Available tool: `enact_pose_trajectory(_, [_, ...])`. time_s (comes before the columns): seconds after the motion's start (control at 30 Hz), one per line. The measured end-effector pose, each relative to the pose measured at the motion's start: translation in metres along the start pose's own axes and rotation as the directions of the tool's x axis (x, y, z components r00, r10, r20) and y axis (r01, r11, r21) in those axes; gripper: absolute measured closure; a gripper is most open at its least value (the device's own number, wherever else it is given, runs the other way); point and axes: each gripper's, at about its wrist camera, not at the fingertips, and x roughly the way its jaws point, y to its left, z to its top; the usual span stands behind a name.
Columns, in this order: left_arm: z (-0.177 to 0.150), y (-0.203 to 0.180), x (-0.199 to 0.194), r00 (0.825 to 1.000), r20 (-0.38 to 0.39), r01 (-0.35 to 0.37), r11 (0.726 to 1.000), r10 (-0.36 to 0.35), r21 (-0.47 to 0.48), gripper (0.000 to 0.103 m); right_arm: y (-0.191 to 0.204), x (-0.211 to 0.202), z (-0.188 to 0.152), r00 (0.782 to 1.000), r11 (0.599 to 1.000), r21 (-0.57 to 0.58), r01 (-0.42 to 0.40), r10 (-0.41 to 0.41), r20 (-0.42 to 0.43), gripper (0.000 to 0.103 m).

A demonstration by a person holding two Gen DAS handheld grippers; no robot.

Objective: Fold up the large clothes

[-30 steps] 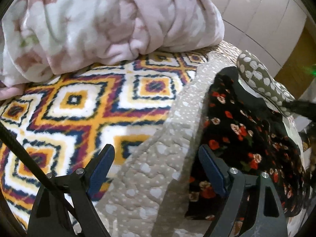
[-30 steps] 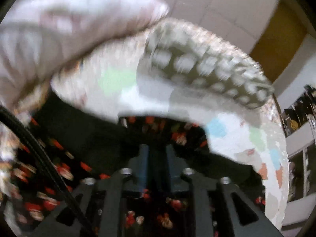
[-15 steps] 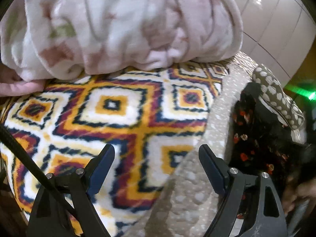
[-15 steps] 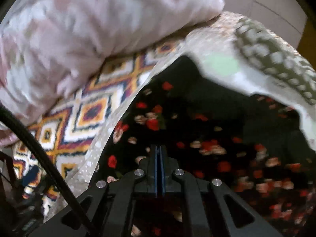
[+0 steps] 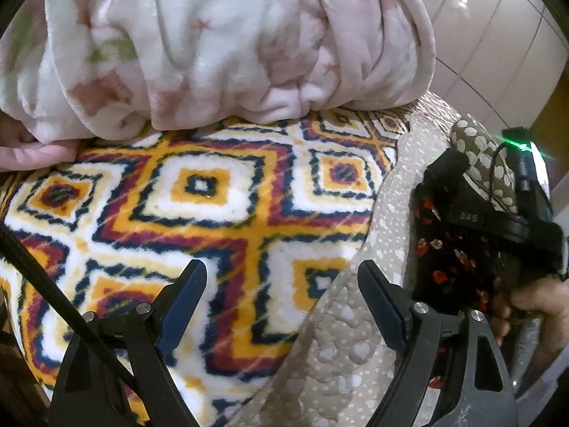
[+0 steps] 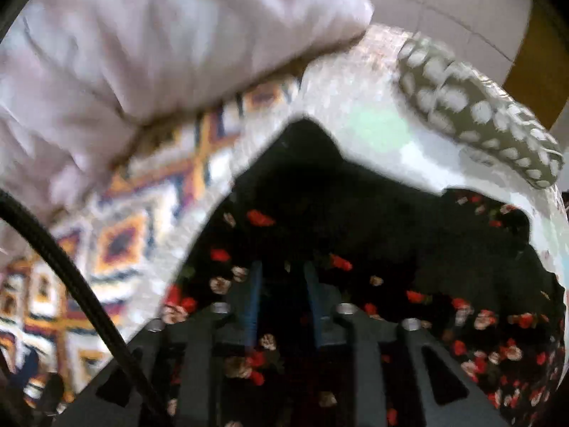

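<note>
Garment: a black floral garment (image 6: 391, 235) is seen spread on a beige quilted cover (image 5: 341, 363), at 3 o'clock in the left wrist view and filling the lower half of the right wrist view.
Surroundings: a geometric-patterned blanket (image 5: 213, 192) is laid at 9 o'clock of the garment; a pink plush blanket (image 5: 227, 42) is heaped at 12 o'clock; a spotted pillow (image 6: 476, 114) is set at 1 o'clock, beyond the garment's far edge.
Left gripper (image 5: 281, 295): its jaws are held wide apart above the seam between patterned blanket and quilted cover; nothing is gripped.
Right gripper (image 6: 281, 295): its jaws have just been parted to a narrow gap directly over the floral cloth; the pads are not seen pressing on fabric, so no hold is judged. In the left wrist view its body is seen held by a hand (image 5: 533, 302) at 3 o'clock.
Step in hand: a release of the cloth, or a fresh pinch, is judged to be under way; which cannot be told.
Doing it well: an edge or corner, not the bunched middle, should be pinched, so that one layer is lifted; the left jaws should be brought to the matching near edge.
Heading and long axis: a dark peak of the garment points toward 12 o'clock; the long axis appears to run from 12 to 6 o'clock, though the near end is hidden.
</note>
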Motion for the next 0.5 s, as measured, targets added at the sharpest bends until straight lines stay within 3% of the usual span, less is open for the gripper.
enact_pose_trajectory(0.1, [0.0,-0.007,-0.002,1.0,0.003,0.014,1.0,-0.014,0.008,0.017,-0.005,-0.007,0.003,1.0,1.0,0.007,0.01,-0.01,0.011,0.066])
enact_pose_trajectory(0.23, [-0.001,-0.016,-0.006,1.0,0.013,0.024,0.999,-0.024,0.03,0.017,-0.013,-0.05,-0.008,0.995,0.999,0.026,-0.043,0.041,0.092,0.066])
enact_pose_trajectory(0.4, [-0.004,-0.03,-0.014,0.999,0.034,0.035,0.998,-0.036,0.052,0.017,-0.036,-0.108,-0.064,0.978,0.99,0.035,-0.138,0.131,0.16,0.066])
enact_pose_trajectory(0.5, [-0.011,-0.05,-0.024,0.997,0.064,0.035,0.994,-0.042,0.102,0.017,-0.062,-0.123,-0.104,0.977,0.989,0.086,-0.123,0.106,0.186,0.068])
